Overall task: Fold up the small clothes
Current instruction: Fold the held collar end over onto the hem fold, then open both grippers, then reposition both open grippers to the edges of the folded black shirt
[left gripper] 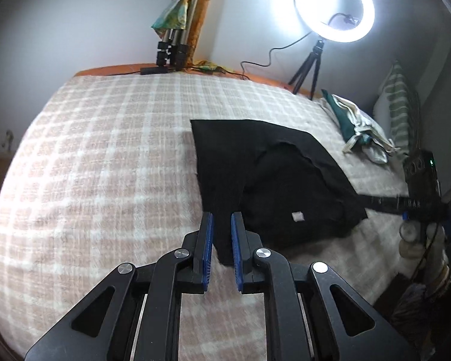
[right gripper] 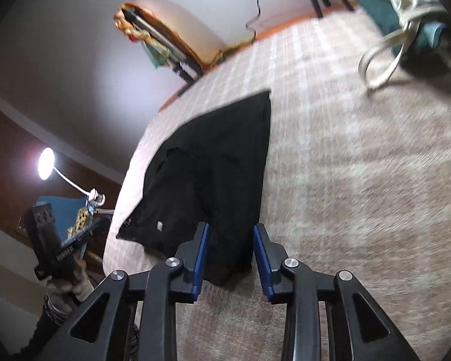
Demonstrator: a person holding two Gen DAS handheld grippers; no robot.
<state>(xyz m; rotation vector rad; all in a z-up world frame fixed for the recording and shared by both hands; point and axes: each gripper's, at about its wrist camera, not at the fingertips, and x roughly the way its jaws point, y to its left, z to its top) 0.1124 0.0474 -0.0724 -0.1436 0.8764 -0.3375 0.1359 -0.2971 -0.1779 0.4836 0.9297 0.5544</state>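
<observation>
You are straddling the black garment (left gripper: 273, 174) on the bed (left gripper: 90, 156): left gripper (left gripper: 223, 219) narrowly parted, right gripper (right gripper: 230, 230) wide.

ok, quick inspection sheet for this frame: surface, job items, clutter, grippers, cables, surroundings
Surface: bed with a pink and white checked blanket, orange edge at the far side.
Job's things: black garment lying partly folded on the blanket, a small white tag showing.
Clutter: green and cream cloth bag and striped pillow at the far right.
Grippers: left gripper has a garment corner between its fingers, a gap visible, grip unclear; right gripper open, straddling another corner.
Cables: black cable running from the ring light along the far edge.
Surroundings: folded tripod with a doll in the corner; desk lamp in the right view.
</observation>
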